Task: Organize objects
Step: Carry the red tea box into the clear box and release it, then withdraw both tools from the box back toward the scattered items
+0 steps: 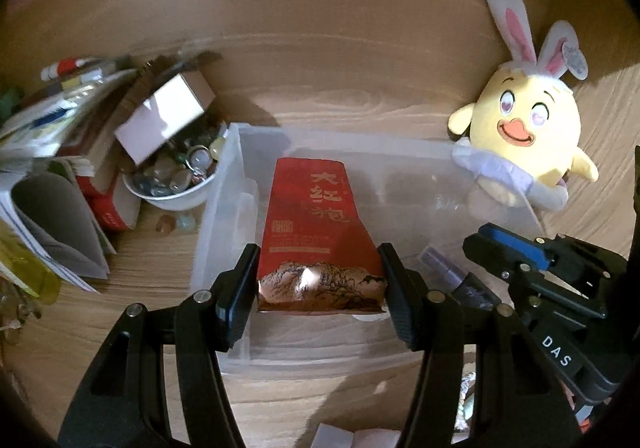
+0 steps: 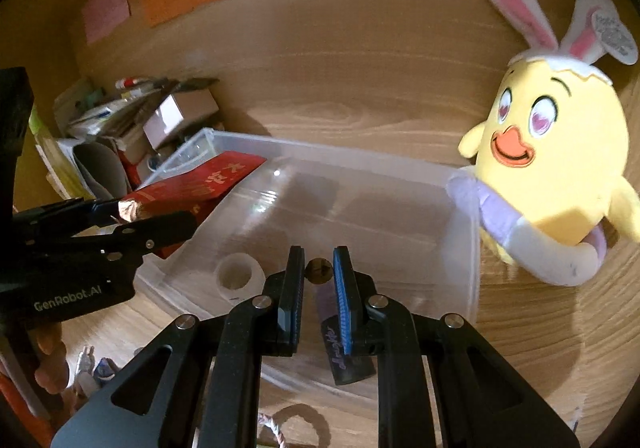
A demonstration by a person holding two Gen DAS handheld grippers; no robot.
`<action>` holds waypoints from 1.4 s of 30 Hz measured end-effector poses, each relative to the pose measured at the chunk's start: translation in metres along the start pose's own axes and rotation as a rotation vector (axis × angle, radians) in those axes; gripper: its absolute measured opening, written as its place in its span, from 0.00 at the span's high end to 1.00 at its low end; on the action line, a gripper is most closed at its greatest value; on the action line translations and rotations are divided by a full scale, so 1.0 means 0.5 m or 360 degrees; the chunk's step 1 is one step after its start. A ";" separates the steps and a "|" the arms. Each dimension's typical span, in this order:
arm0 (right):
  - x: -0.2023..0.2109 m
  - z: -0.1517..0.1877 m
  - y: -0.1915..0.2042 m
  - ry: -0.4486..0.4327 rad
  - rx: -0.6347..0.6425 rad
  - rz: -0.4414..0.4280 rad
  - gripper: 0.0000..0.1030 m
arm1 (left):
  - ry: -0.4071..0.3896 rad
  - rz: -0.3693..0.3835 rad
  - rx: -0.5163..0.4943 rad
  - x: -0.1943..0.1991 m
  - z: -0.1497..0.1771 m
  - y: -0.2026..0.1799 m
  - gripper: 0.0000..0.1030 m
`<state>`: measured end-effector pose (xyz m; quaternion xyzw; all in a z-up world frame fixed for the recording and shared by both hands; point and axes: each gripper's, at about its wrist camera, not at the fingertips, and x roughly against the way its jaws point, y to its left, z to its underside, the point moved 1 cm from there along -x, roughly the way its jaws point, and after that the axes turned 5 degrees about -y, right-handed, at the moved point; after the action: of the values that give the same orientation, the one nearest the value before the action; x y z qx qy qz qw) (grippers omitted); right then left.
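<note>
Black fingers of the left gripper (image 1: 320,284) fill the foreground of the left wrist view, spread about halfway and pressing on the two side edges of a red tea packet (image 1: 316,232); the packet is held by its coppery lower end, its long axis running straight away from the gripper, its far end tipped over the clear plastic bin (image 1: 224,184); from the right wrist view the same packet (image 2: 200,188) hangs above the bin's left side, not yet resting on the floor of it. Red foil with gold Chinese characters and a mountain scene printed near the gripped end, the packet looks flat, light and slightly crumpled; it should bend rather than resist if set down on its tip. The right gripper (image 2: 318,284) stands nearly closed on a slim dark tube with a purple label (image 2: 344,352), whose round end shows between the pads; it too points down into the bin (image 2: 472,248), toward the near wall, beside a roll of white tape (image 2: 238,274) lying inside. Both hands are over the bin, so the likely step is lowering and letting go; the left is nearer the left wall. A yellow chick plush with rabbit ears (image 1: 528,136) leans at the bin's right end on the wooden counter (image 1: 360,60); a white bowl of stones (image 1: 176,176) and stacked papers sit to the left.
</note>
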<state>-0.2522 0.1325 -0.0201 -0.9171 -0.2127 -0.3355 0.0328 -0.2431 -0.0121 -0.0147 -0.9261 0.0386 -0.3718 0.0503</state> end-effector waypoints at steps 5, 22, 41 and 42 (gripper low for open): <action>-0.012 0.002 -0.007 0.0033 -0.0006 0.0018 0.87 | 0.0033 0.0016 -0.0027 -0.013 0.006 -0.006 0.44; -0.012 0.001 0.002 0.0056 0.0057 0.0092 0.61 | 0.0003 0.0059 0.0023 0.031 -0.001 0.004 0.35; 0.113 -0.005 0.032 -0.0139 0.0132 0.0120 0.22 | -0.0199 0.0007 -0.0081 0.186 0.026 0.000 0.07; 0.124 -0.002 0.032 -0.0154 0.0123 0.0110 0.22 | -0.0200 0.0009 -0.0080 0.191 0.030 0.002 0.07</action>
<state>-0.2038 0.1406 0.0211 -0.9372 -0.1950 -0.2809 0.0694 -0.1637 -0.0224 0.0400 -0.9486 0.0473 -0.3116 0.0303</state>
